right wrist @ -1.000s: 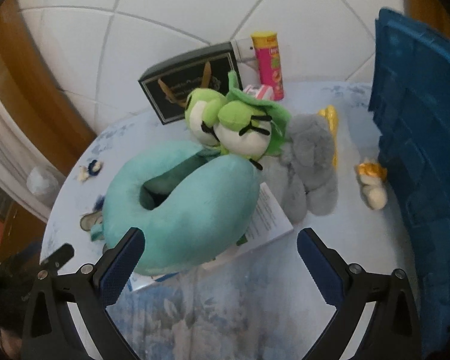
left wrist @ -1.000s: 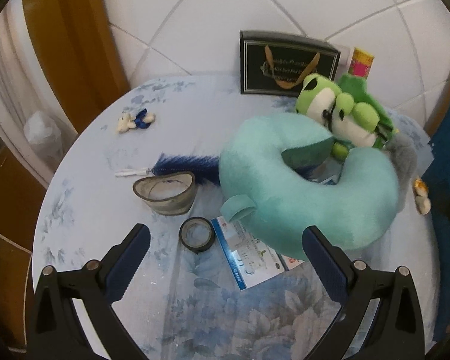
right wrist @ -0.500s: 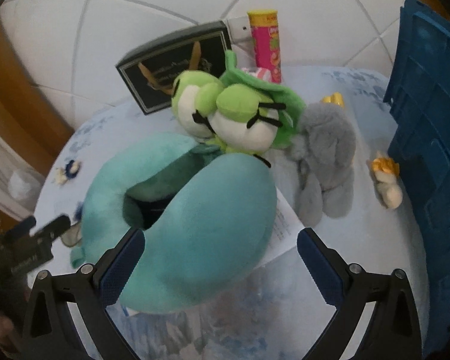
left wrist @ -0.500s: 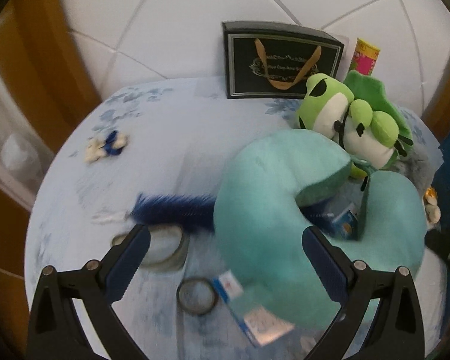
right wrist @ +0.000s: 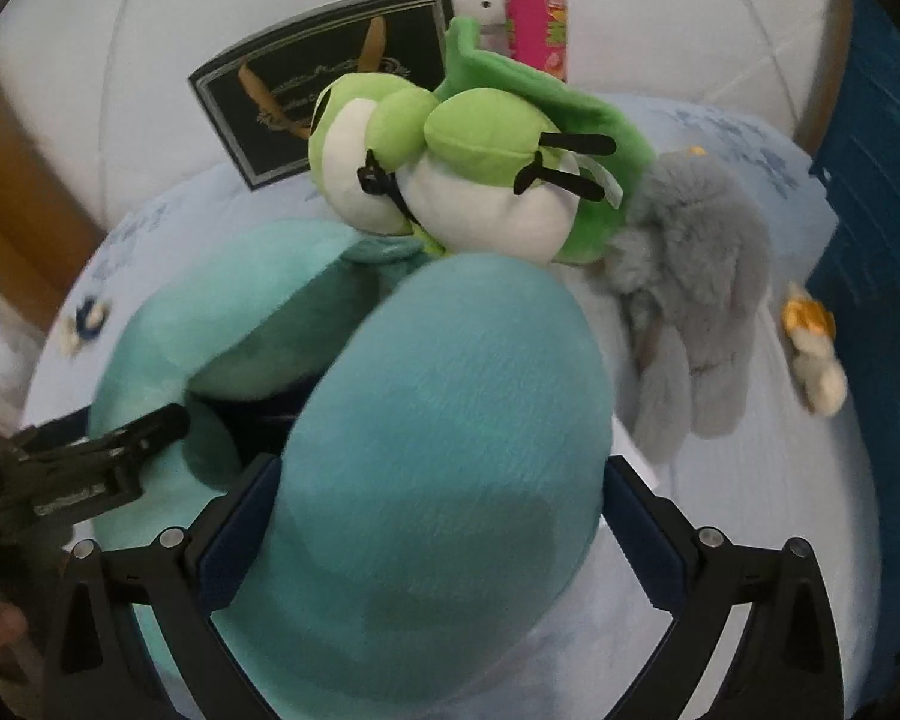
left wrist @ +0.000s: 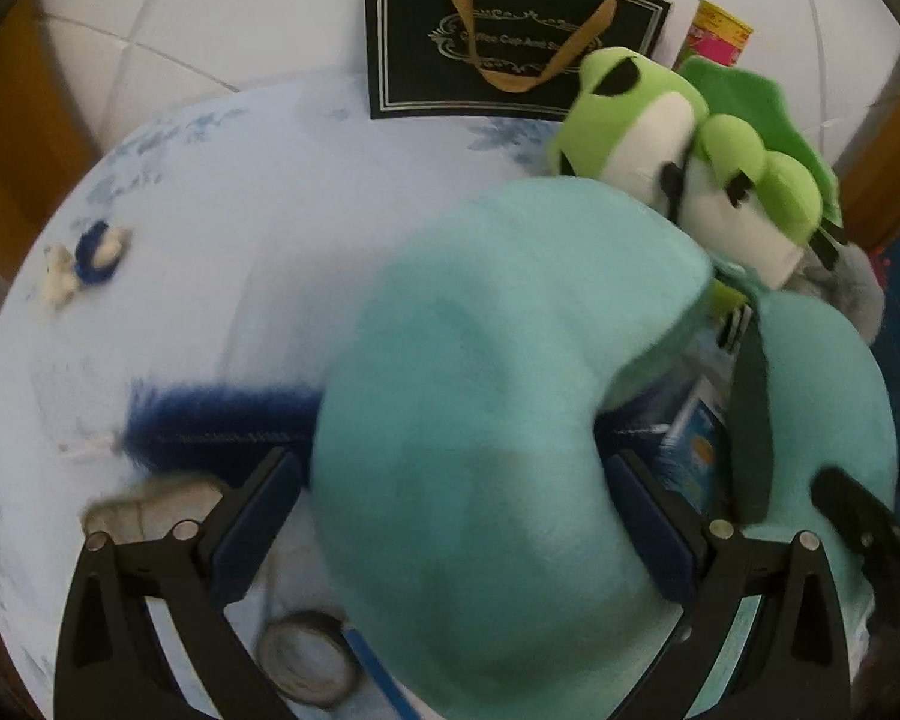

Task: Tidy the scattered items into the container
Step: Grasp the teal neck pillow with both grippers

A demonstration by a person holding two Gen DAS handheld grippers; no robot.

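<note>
Round floral tabletop [left wrist: 222, 192] against white tiles, teal neck pillow [left wrist: 498, 420] mid-table, one arm between the spread left gripper [left wrist: 450, 516] jaws, other arm between the spread right gripper [right wrist: 432, 516] jaws, neither clenched, blue crate [right wrist: 870, 228] at right edge, bare cloth toward left edge.

A round table under a pale blue cloth printed with faded blue flowers [left wrist: 258, 192] filled both views. Behind it stood a wall of large white tiles [left wrist: 222, 12] with thin grey grout lines running diagonally. Orange-brown wooden panelling [left wrist: 6, 120] flanked the tiles on 2 sides, left and right [left wrist: 894, 138].
</note>
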